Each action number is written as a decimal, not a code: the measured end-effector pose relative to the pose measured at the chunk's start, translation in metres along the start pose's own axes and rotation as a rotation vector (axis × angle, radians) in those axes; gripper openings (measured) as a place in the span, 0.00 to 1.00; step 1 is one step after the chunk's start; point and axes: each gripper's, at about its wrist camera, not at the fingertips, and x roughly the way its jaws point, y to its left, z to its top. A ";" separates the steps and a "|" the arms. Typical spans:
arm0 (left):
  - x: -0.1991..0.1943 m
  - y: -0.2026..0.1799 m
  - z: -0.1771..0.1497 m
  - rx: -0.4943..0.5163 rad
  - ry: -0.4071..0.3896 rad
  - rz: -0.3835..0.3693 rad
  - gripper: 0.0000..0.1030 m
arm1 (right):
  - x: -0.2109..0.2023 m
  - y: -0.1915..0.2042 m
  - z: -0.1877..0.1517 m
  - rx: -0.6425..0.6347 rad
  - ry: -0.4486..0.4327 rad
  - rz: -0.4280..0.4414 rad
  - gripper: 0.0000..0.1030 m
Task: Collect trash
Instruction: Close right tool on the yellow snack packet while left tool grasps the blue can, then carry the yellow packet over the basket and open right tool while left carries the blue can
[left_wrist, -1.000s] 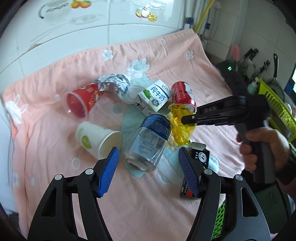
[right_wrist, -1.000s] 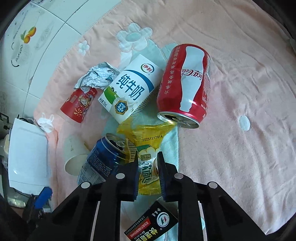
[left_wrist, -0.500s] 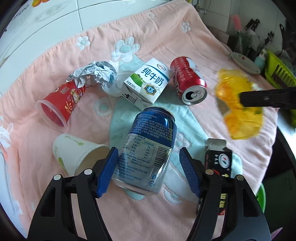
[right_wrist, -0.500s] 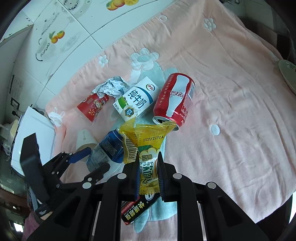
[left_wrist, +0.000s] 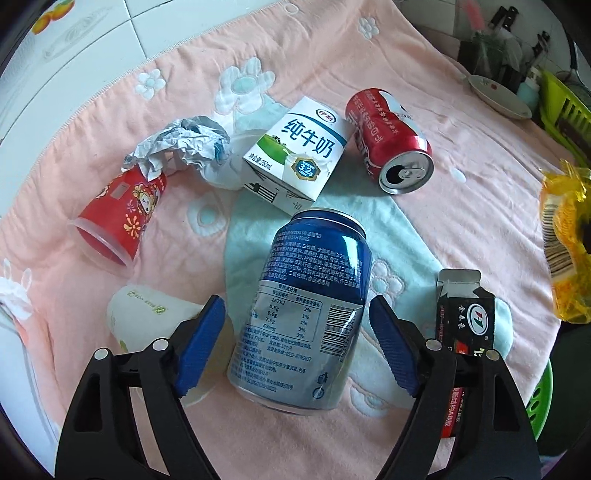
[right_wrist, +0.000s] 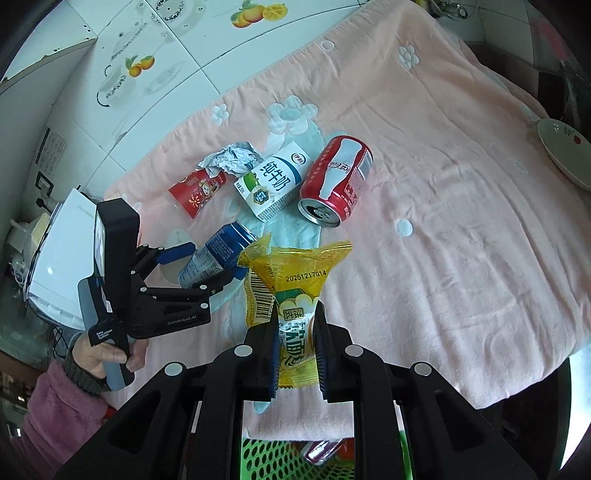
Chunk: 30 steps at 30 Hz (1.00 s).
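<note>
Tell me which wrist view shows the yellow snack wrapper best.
The right wrist view. There the yellow snack wrapper hangs whole and sharp, its printed date and barcode readable, pinched in the right gripper. The left wrist view catches only part of it at the right edge, distorted and cut off by the frame.

the blue can (left_wrist: 314, 314) lies on its side on the pink towel (left_wrist: 461, 122), its opened end toward the milk carton (left_wrist: 295, 155) just beyond it. right of the carton lies an open red cola can (left_wrist: 388, 140). left of it, crumpled foil (left_wrist: 181, 144) touches a tipped red cup (left_wrist: 118, 218). a white paper cup (left_wrist: 147, 314) lies left of the blue can, a black carton (left_wrist: 461, 321) right. the yellow wrapper (right_wrist: 291, 291) hangs lifted off the towel.
</note>
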 end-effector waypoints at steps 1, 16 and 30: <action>0.002 0.000 0.000 0.002 0.005 -0.011 0.77 | -0.001 -0.001 -0.002 0.003 0.000 0.003 0.15; -0.028 -0.013 -0.019 -0.089 -0.068 -0.024 0.66 | -0.026 0.002 -0.034 -0.070 -0.002 -0.001 0.15; -0.140 -0.056 -0.085 -0.215 -0.219 0.010 0.65 | -0.065 0.017 -0.099 -0.251 0.014 0.024 0.15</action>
